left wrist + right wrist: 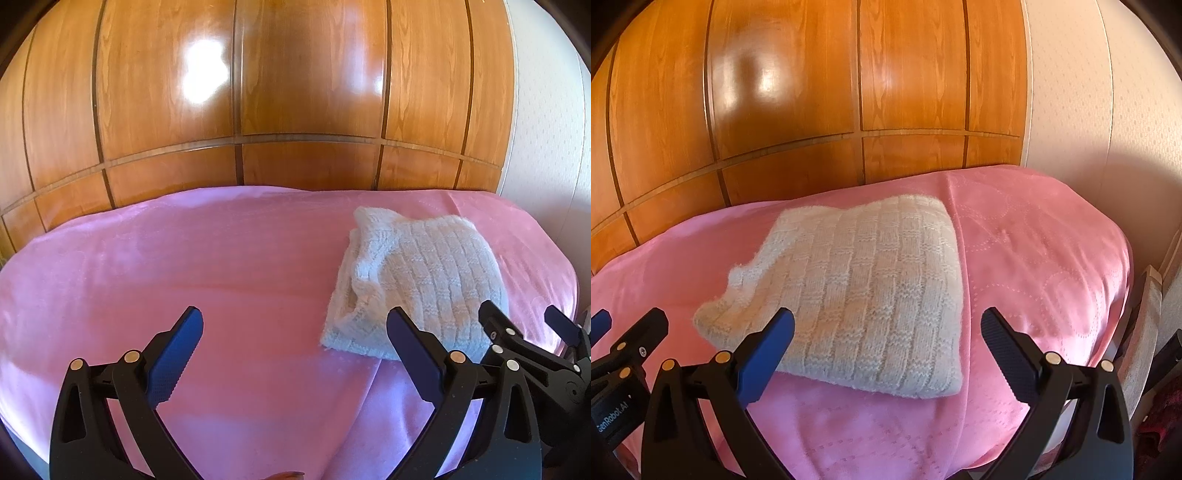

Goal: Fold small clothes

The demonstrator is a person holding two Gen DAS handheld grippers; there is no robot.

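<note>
A white knitted garment (417,280) lies folded into a thick rectangle on the pink bedspread (207,258). The right wrist view shows the same garment (864,291) straight ahead. My left gripper (295,321) hovers open over bare bedspread, left of the garment, with nothing between its fingers. My right gripper (886,321) is open too, just in front of the garment's near edge, holding nothing. The right gripper (524,317) also shows at the lower right of the left wrist view. In the right wrist view, the left gripper (628,321) shows at the far left edge.
A glossy wooden wardrobe (258,92) stands right behind the bed. A pale wall (1108,110) rises on the right. The bed's right edge drops off near a light-coloured piece of furniture (1145,332). Bare bedspread stretches to the left of the garment.
</note>
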